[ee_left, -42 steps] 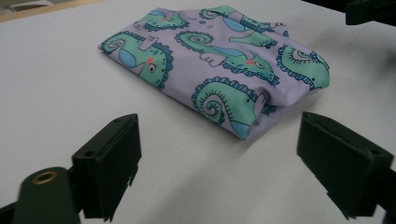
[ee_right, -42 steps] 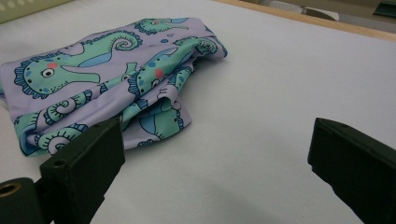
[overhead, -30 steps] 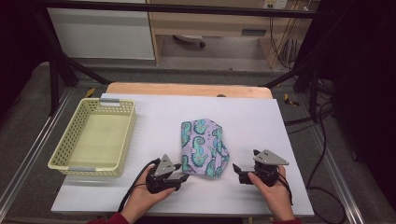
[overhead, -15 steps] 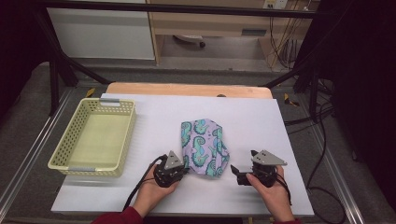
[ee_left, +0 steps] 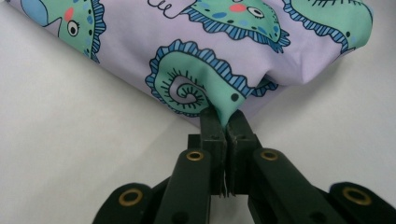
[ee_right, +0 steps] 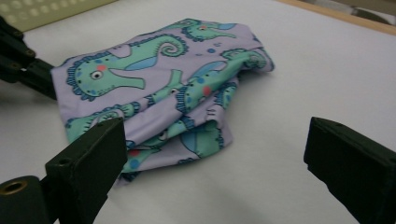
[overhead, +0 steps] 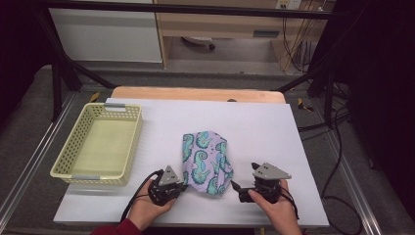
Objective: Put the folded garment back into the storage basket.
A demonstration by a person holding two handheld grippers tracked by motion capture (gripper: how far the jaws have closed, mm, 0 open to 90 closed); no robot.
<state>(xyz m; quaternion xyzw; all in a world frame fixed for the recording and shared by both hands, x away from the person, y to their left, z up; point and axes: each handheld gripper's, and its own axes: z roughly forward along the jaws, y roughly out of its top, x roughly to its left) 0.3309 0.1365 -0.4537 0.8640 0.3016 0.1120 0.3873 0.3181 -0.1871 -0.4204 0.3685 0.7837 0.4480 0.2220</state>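
A folded lilac cloth (overhead: 205,159) printed with green seahorses lies in the middle of the white tabletop (overhead: 274,132). My left gripper (overhead: 183,186) sits at the cloth's near left edge. In the left gripper view its jaws (ee_left: 226,119) are shut on a pinched fold of the cloth (ee_left: 210,42). My right gripper (overhead: 235,188) is just off the cloth's near right corner, with its jaws pointing left at it. In the right gripper view the right gripper (ee_right: 217,140) stands wide open. The cloth (ee_right: 159,79) lies ahead of it, with its near edge beside the left jaw. The left gripper (ee_right: 23,65) shows at the cloth's far side.
A pale yellow perforated basket (overhead: 90,177) stands on the left part of the table, with nothing in it. A wooden strip (overhead: 195,93) runs along the table's far edge. Black frame legs and cables stand beyond the table.
My left gripper has moved right to the cloth's edge and shut on it. My right gripper has shifted a little left toward the cloth's near right corner.
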